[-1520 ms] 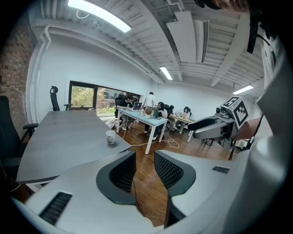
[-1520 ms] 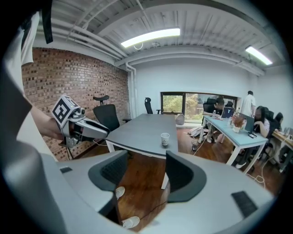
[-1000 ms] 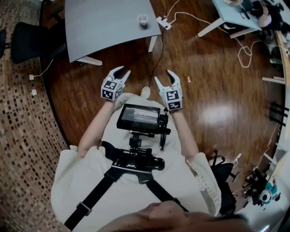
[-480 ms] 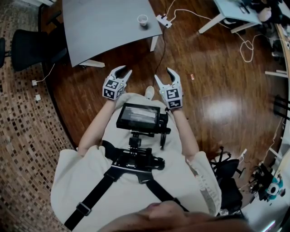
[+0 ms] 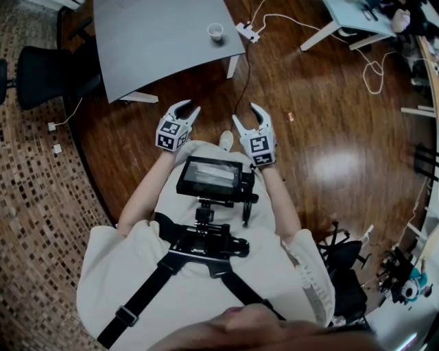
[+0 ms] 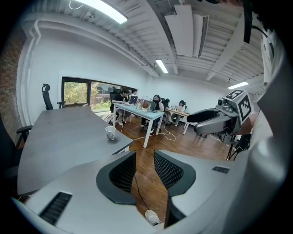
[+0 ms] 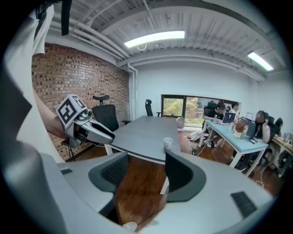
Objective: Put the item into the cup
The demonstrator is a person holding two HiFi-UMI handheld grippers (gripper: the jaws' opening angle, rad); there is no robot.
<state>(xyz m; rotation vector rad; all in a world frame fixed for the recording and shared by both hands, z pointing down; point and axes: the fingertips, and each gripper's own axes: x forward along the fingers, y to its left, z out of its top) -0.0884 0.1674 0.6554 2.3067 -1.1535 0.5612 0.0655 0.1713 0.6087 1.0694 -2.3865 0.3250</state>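
Note:
A small white paper cup (image 5: 215,31) stands near the right edge of a grey table (image 5: 151,48), well ahead of me. It also shows as the cup (image 6: 110,133) in the left gripper view and as the cup (image 7: 168,143) in the right gripper view. A tiny pinkish item (image 5: 291,117) lies on the wooden floor to the right. My left gripper (image 5: 187,106) and right gripper (image 5: 245,113) are held side by side at chest height, short of the table. Both are open with nothing between the jaws, as the left gripper (image 6: 144,157) and right gripper (image 7: 145,157) views show.
A black office chair (image 5: 41,68) stands left of the table. A power strip with white cables (image 5: 247,33) lies on the floor beyond the table's corner. A light blue desk (image 5: 357,17) is at the far right, with people seated there (image 6: 155,103). A screen rig (image 5: 211,178) hangs on my chest.
The head view has shifted slightly, so the table sits a little higher and left. The right gripper has drifted a touch left. Both grippers stay open and empty.

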